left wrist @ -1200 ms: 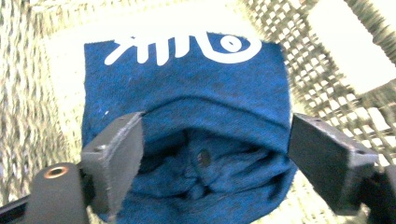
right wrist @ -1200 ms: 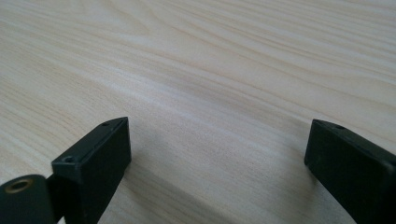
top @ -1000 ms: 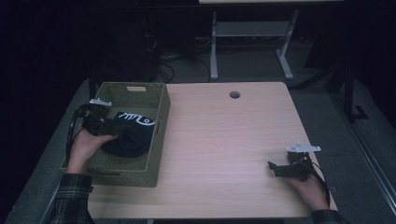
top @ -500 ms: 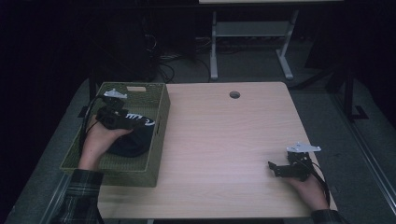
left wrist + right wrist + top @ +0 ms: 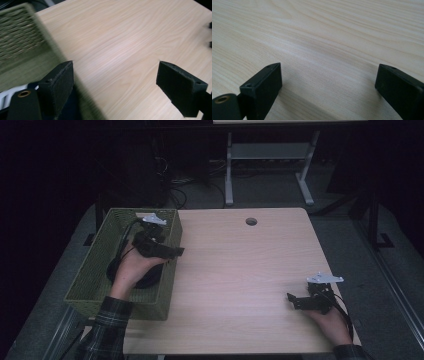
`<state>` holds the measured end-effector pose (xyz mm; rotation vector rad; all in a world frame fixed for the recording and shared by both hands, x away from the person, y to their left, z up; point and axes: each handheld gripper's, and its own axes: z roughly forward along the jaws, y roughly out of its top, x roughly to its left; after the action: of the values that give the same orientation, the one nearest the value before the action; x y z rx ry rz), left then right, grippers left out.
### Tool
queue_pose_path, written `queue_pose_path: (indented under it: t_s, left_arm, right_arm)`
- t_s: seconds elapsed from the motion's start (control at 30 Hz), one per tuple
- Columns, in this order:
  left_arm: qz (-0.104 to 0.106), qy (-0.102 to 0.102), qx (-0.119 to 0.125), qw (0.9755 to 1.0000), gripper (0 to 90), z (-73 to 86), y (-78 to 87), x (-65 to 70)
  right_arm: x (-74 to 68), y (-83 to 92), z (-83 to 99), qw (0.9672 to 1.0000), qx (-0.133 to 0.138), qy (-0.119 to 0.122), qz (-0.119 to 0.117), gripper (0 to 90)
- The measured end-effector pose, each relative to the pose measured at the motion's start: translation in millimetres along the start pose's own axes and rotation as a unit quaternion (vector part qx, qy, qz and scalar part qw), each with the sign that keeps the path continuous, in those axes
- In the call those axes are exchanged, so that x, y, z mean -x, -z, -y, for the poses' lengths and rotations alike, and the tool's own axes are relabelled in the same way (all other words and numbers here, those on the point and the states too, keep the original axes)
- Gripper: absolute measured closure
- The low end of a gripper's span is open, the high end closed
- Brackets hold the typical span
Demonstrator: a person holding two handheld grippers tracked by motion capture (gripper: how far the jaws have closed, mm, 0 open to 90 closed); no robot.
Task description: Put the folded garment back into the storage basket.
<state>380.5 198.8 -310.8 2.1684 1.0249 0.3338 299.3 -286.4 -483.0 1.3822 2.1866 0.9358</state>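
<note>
1. Now the left gripper (image 5: pixel 173 252) hovers over the right wall of the basket (image 5: pixel 90 270). Its fingers (image 5: pixel 58 85) stand wide open and hold nothing.
2. A dark item (image 5: pixel 149 281) lies on the basket floor, mostly under the left hand (image 5: pixel 134 269). I cannot tell what kind of thing it is. It looks to be resting inside the basket, apart from the fingers.
3. In the left gripper view, the basket wall passes just beside the left finger, and bare counter (image 5: pixel 130 37) lies between the two fingers.
4. The right gripper (image 5: pixel 292 300) rests low on the counter near its right front corner, well apart from the basket. Its fingers (image 5: pixel 263 85) are also open and empty.
5. Judging from this, the step in hand is to bring the left gripper clear of the basket, with the item left inside.
6. To do it well, I would first raise the hand straight up, so that no finger catches the woven rim.
7. I would keep the fingers open during the lift, so that they do not pinch the wall or drag the item.
8. Only above the rim should the gripper move sideways over the counter.
9. The cable hangs into the basket near the item, so it should be lifted gently. A pull may shift the light basket.
</note>
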Motion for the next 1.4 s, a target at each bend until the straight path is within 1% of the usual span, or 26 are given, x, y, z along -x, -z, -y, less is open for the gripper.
queue_pose_path:
  t_s: [0.17,0.3,0.4,0.63,0.67,0.73,0.87,0.9,1.03,1.2,1.23,1.27,1.33,1.37,1.4]
  left_arm:
    - [0.02,-0.014,0.002,0.9997,14.1,-8.2,-17.5,19.5]
    - [0.031,-0.019,0.003,0.9993,14.1,-10.5,-29.4,32.6]
    - [0.04,-0.021,0.006,0.999,14.1,-9.4,-36.9,41.0]
    - [0.06,-0.027,0.009,0.9978,14.1,-0.5,-59.2,62.8]
    - [0.06,-0.033,0.009,0.9976,14.1,1.2,-62.4,65.5]
    - [0.062,-0.033,0.009,0.9975,14.1,5.1,-68.9,71.2]
    - [0.064,-0.042,0.007,0.9971,14.1,13.9,-81.4,80.5]
    - [0.064,-0.042,0.007,0.9971,14.1,13.9,-81.4,80.5]
    - [0.062,-0.044,0.006,0.9971,14.1,26.5,-95.7,88.8]
    - [0.055,-0.044,0.007,0.9975,14.1,38.0,-105.3,93.9]
    - [0.052,-0.046,0.003,0.9976,14.1,43.4,-109.9,95.1]
    - [0.052,-0.046,0.003,0.9976,14.1,43.4,-109.9,95.1]
    - [0.05,-0.044,-0.004,0.9978,14.1,53.0,-118.2,97.7]
    - [0.05,-0.044,-0.004,0.9978,14.1,53.0,-118.2,97.7]
    - [0.047,-0.048,-0.006,0.9977,14.1,56.5,-121.4,98.0]
  right_arm:
    - [0.0,0.0,0.0,1.0,0.0,0.0,0.0,6.7]
    - [-0.1,0.0,-0.1,1.0,0.0,-0.001,0.0,6.7]
    - [-0.1,0.0,0.0,1.0,0.0,-0.001,0.0,6.7]
    - [-0.1,0.0,0.0,1.0,0.0,-0.001,0.0,6.7]
    - [-0.1,0.0,-0.1,1.0,0.0,0.0,0.0,6.6]
    - [-0.1,0.0,0.0,1.0,-0.001,-0.001,0.0,6.7]
    - [0.0,0.0,0.0,1.0,0.0,0.0,0.0,6.6]
    - [0.0,0.0,0.0,1.0,0.0,0.0,0.0,6.6]
    - [0.2,0.0,0.0,1.0,0.0,0.001,0.0,6.6]
    - [0.0,0.0,0.0,1.0,0.0,0.0,0.0,6.6]
    - [0.0,0.1,0.0,1.0,0.0,0.0,0.0,6.6]
    - [0.0,0.0,0.0,1.0,0.0,0.0,0.0,6.7]
    - [0.0,0.0,0.0,1.0,0.0,0.0,0.0,6.7]
    - [0.0,0.0,0.0,1.0,0.0,0.0,0.0,6.7]
    - [0.0,0.0,0.0,1.0,0.0,0.0,0.0,6.7]
